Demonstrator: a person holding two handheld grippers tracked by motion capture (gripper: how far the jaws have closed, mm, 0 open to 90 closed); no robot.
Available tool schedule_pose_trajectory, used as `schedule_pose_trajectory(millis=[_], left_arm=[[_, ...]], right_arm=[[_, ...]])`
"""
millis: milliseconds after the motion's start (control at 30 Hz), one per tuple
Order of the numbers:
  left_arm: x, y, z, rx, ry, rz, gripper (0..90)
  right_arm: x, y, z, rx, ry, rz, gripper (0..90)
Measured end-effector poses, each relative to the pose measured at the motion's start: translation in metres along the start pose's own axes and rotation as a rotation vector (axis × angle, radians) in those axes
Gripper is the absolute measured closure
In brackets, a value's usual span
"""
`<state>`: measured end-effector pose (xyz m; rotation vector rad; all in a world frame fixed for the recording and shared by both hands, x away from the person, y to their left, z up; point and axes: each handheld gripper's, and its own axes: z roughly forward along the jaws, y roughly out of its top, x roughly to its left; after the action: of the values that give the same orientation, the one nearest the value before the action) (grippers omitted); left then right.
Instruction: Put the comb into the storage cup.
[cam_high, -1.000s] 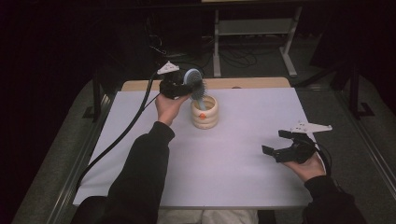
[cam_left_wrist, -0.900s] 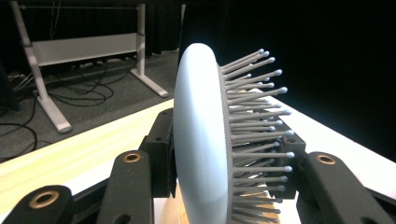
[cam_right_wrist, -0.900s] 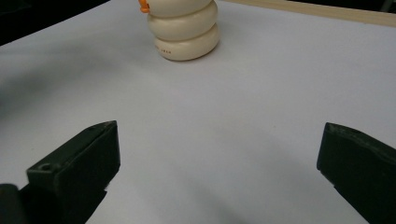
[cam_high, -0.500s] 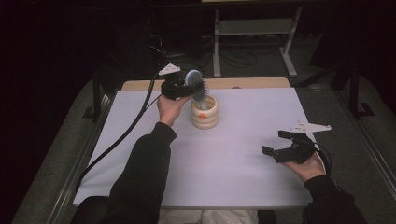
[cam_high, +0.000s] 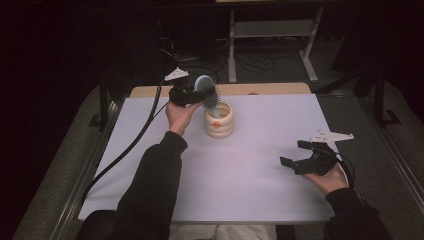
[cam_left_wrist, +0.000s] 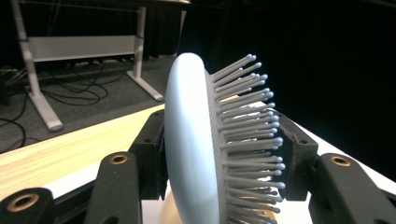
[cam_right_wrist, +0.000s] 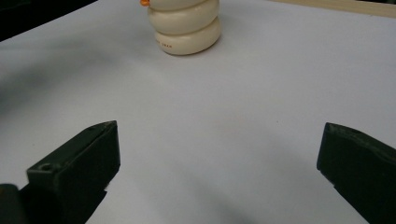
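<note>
nearby, hairbrush (cam_high: 207, 92) handle-down in cream ringed cup (cam_high: 219, 120), left tool (cam_high: 192, 95) around it

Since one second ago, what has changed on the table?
The left gripper has just been opening its jaws around the hairbrush, whose handle stands in the cream holder. Brush and holder kept their places; the right gripper rests open, unmoved.

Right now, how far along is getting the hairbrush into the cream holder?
Done: the hairbrush stands handle-down in the ringed cream holder, head leaning out over the rim. In hand: the left tool brackets the brush head, and its jaws have just been opening; whether the pads still touch it I can't tell. Left: draw that tool clear. The right tool rests open on the white table cover.
</note>
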<state>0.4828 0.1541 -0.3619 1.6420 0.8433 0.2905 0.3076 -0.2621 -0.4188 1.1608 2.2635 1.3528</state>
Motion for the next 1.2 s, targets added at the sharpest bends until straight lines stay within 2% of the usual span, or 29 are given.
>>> schedule_pose_trajectory(millis=[100, 200, 367, 500, 633, 867, 1033, 1100, 1200], left_arm=[[0.006, -0.002, -0.006, -0.015, 0.002, -0.015, 44.8], [0.01, -0.002, -0.008, -0.004, 0.009, -0.016, 43.5], [0.009, -0.002, -0.008, -0.004, 0.01, -0.006, 40.6], [0.008, 0.0, -0.012, -0.033, 0.037, -0.005, 34.2], [0.008, 0.003, -0.017, -0.049, 0.015, 0.015, 28.9], [0.016, 0.005, -0.028, -0.045, -0.031, -0.008, 14.5], [0.017, 0.011, -0.038, -0.005, -0.034, 0.028, 3.3], [0.018, 0.012, -0.041, 0.011, -0.053, 0.034, 0.0], [0.019, 0.013, -0.049, -0.004, -0.069, 0.041, 0.0]], right_arm=[[0.0, 0.0, 0.0, 0.001, 0.001, 0.001, 0.0], [0.0, 0.0, 0.001, 0.003, 0.0, 0.0, 0.0], [0.0, 0.0, 0.001, 0.012, -0.003, 0.0, 0.0], [-0.001, 0.0, 0.001, 0.012, -0.003, -0.001, 0.0], [-0.001, 0.0, 0.001, 0.013, -0.005, -0.002, 0.0], [0.0, 0.0, 0.001, 0.01, -0.01, -0.006, 0.0], [-0.001, -0.001, 0.001, 0.017, -0.012, -0.003, 0.0], [-0.001, -0.001, 0.001, 0.016, -0.012, -0.004, 0.0], [0.0, 0.0, 0.001, 0.014, -0.013, -0.006, 0.0]])
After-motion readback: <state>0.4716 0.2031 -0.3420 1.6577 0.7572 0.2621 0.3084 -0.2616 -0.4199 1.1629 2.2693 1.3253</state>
